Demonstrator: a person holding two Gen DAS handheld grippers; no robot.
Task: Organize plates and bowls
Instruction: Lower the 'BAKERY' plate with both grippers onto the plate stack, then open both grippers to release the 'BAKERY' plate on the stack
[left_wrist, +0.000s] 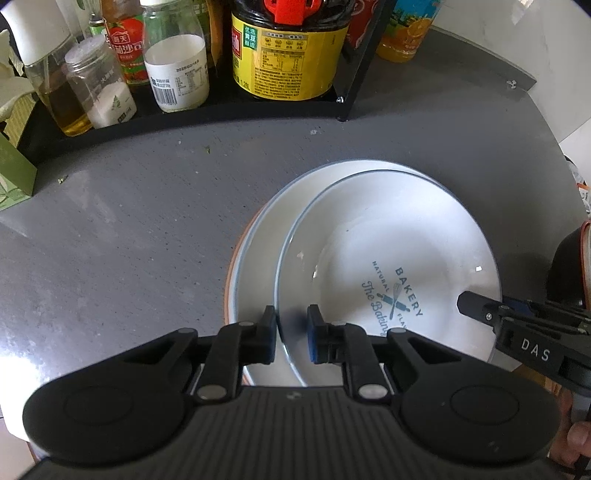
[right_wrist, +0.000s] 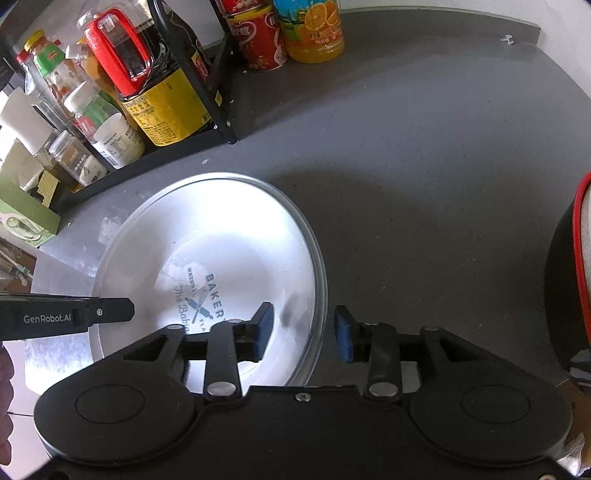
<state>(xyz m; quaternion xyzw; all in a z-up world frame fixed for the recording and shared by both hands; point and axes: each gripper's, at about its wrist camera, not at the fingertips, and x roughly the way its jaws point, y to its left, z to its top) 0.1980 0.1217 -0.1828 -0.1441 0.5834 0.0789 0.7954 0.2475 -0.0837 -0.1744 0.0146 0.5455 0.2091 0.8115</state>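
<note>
Bakery plate (left_wrist: 388, 266): rim straddled by left gripper (left_wrist: 291, 332), barely parted, and right gripper (right_wrist: 301, 328), wide open; slip risk onto lower plate (left_wrist: 255, 258).

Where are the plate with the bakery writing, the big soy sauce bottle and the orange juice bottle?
Bakery plate (left_wrist: 388, 258): left wrist view, its white inside.
Soy sauce bottle (left_wrist: 288, 62): left wrist view, its yellow label.
Orange juice bottle (right_wrist: 314, 29): right wrist view, its orange label.
</note>
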